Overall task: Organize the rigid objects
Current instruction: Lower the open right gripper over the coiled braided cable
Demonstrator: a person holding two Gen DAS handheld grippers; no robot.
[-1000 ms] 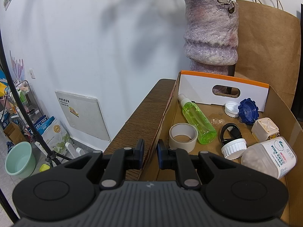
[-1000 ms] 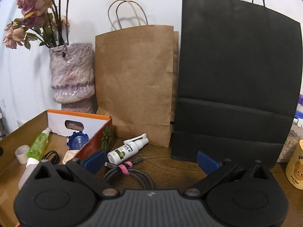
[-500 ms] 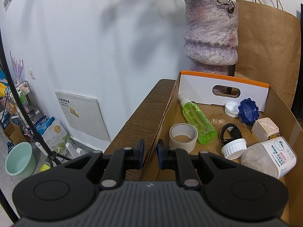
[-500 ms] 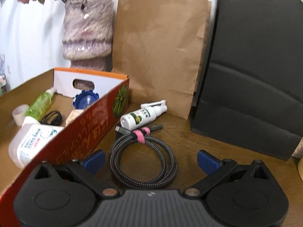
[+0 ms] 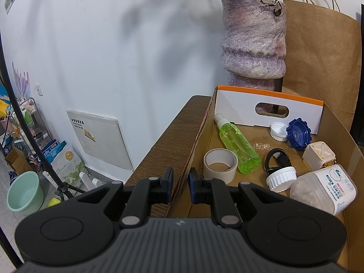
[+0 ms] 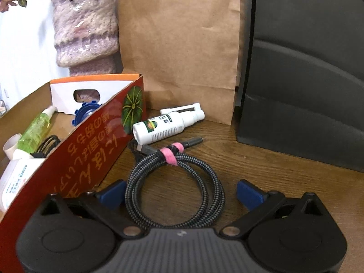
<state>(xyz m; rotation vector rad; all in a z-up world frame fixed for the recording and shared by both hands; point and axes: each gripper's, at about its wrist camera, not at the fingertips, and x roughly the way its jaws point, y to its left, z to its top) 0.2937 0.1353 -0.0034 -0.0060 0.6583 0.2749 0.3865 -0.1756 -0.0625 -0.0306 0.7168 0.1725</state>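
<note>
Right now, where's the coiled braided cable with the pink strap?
In the right wrist view, the coiled cable lies on the wooden table between the open right gripper's fingers, just right of the cardboard box, with the white spray bottle behind it.

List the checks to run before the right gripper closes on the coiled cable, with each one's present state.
1. Right gripper open wide: ok.
2. Coiled cable lies between its fingers: ok; pads not yet touching.
3. Pink strap holds the coil together: ok.
4. White spray bottle clear of the fingers: ok, it lies beyond the coil.
5. Cardboard box wall near the left-hand finger: cannot tell if they touch.
6. Left gripper steadies the box wall: ok, shut on it.
</note>
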